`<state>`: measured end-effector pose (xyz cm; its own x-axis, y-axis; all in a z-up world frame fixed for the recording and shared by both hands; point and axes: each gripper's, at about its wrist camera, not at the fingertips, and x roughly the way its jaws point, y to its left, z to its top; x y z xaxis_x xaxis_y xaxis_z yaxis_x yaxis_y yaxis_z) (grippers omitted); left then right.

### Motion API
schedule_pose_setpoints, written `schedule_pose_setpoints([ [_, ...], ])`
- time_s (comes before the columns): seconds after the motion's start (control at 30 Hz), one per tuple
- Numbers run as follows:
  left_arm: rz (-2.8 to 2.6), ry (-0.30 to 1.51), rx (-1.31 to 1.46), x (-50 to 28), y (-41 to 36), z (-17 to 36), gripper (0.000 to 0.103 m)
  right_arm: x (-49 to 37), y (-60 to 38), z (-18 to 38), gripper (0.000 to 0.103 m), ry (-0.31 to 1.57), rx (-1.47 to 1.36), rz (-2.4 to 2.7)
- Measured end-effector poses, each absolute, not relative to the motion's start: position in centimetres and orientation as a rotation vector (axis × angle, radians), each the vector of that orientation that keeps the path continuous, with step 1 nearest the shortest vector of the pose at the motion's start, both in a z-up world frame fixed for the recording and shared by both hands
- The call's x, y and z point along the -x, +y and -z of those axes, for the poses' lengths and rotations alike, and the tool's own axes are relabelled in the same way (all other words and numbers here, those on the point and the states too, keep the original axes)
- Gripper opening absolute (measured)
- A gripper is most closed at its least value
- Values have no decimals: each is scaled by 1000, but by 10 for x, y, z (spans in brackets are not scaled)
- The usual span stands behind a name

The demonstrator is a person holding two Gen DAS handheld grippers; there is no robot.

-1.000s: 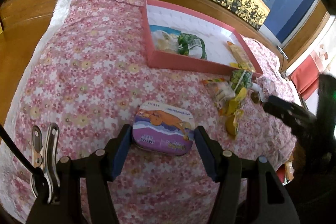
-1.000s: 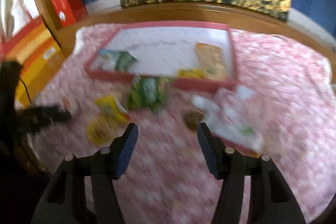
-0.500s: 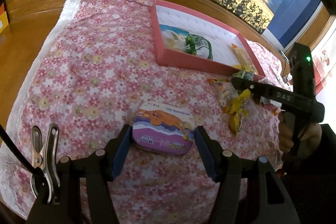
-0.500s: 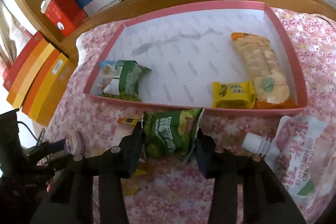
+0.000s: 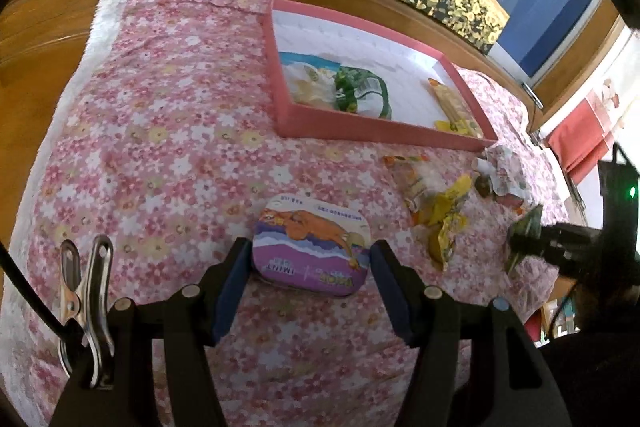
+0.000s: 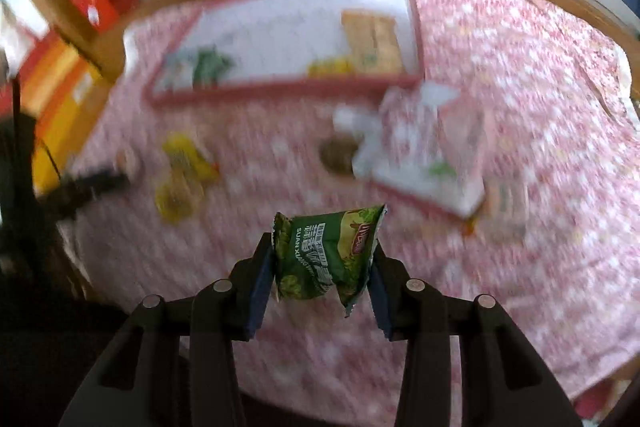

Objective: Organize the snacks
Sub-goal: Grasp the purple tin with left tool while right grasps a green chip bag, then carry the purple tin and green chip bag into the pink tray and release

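Gripping green snack packet [image 6: 326, 259] in my right gripper [image 6: 324, 263], lifted off the floral cloth [image 6: 520, 107]; background blurred. Left gripper [image 5: 310, 267] clamps mint tin [image 5: 310, 245]. Pink tray [image 5: 360, 127] holds several packets.

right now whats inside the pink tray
In the pink tray: a pale and green snack bag at one end, a long orange cracker pack and small yellow packet at the other. The near wall hides their lower edges.

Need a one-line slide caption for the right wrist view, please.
Right gripper clamps a green snack packet above the floral cloth, pink tray blurred beyond.
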<state>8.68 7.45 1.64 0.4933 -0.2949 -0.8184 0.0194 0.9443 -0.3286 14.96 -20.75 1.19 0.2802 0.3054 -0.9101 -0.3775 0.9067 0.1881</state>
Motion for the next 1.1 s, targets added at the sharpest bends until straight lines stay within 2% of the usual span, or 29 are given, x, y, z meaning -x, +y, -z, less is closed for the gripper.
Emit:
schedule_pose_setpoints([
  [0.1,204,1044,295,-90,73,-15,64,-147,-206,-6,45,1190,68,-442],
  [0.27,214,1046,277,-88,71,-16,64,-149,-208,1,58,1187,17,-414],
  [0.6,227,1047,262,-78,70,-17,64,-135,-225,4,58,1130,-108,-509],
  [0.63,228,1047,264,-77,70,-17,64,-137,-227,6,56,1129,-137,-502],
  [0.7,227,1047,266,-76,70,-17,64,-140,-233,8,44,1122,-173,-483],
  [0.93,214,1031,289,-71,76,-20,64,-150,-240,7,37,1116,-277,-516],
  [1.1,187,948,276,-71,82,-46,64,-145,-221,-35,37,1039,-210,-652],
])
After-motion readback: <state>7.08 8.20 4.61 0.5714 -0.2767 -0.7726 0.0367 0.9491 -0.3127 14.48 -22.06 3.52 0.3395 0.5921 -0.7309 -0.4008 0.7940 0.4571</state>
